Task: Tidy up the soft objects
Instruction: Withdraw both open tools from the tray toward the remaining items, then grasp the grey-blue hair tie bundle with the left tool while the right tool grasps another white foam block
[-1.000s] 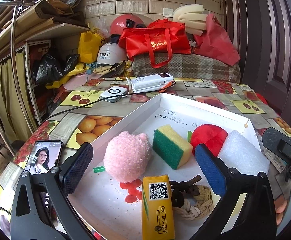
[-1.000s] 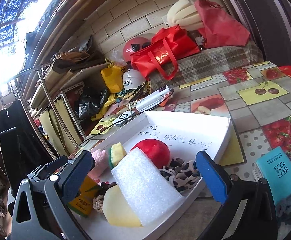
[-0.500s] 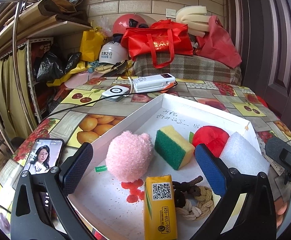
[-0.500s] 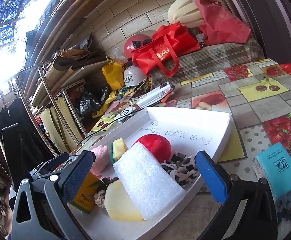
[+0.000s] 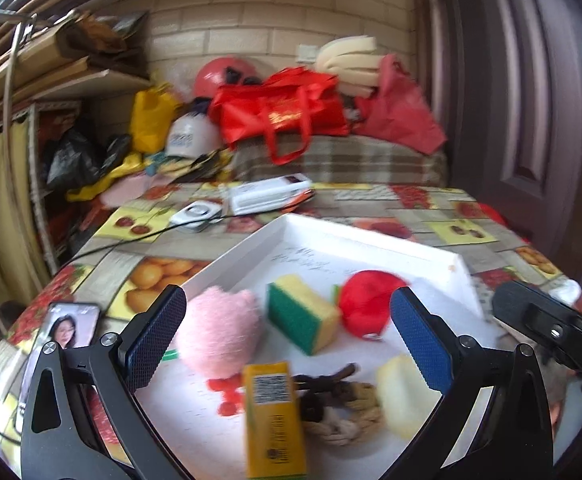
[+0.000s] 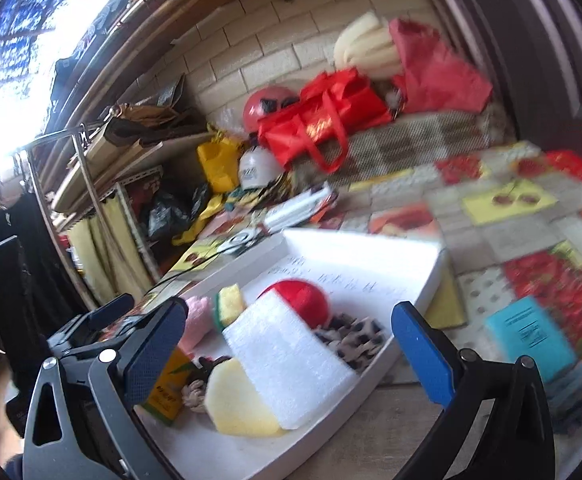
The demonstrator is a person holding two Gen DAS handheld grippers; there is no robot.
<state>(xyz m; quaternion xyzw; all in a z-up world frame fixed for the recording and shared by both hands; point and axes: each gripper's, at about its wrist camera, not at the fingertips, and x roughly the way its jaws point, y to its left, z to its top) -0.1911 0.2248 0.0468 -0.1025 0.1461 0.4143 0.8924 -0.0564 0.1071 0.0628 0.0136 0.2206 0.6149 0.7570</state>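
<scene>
While both views are blurring, the left gripper (image 5: 287,340) is gaping wide and empty over the white tray (image 5: 227,264). Lower centre, the right gripper (image 6: 289,354) is likewise spreading wide, gripping nothing, above the white foam block (image 6: 291,360).

All soft items sit inside white tray (image 5: 235,258) on tabletop. Pink fluffy ball (image 5: 219,330) at left. Green/yellow sponge (image 5: 301,316) next to it, tilted, green face showing. Red ball (image 5: 365,306) to the right of sponge. White foam block (image 6: 287,354) leans over pale yellow sponge (image 6: 237,402) nr front-right edge. Knotted rope toy (image 5: 341,406) betw. yellow box (image 5: 273,408) & pale sponge. Spotted b/w cloth (image 6: 351,340) beside foam block, under red ball. Frames blurred.
</scene>
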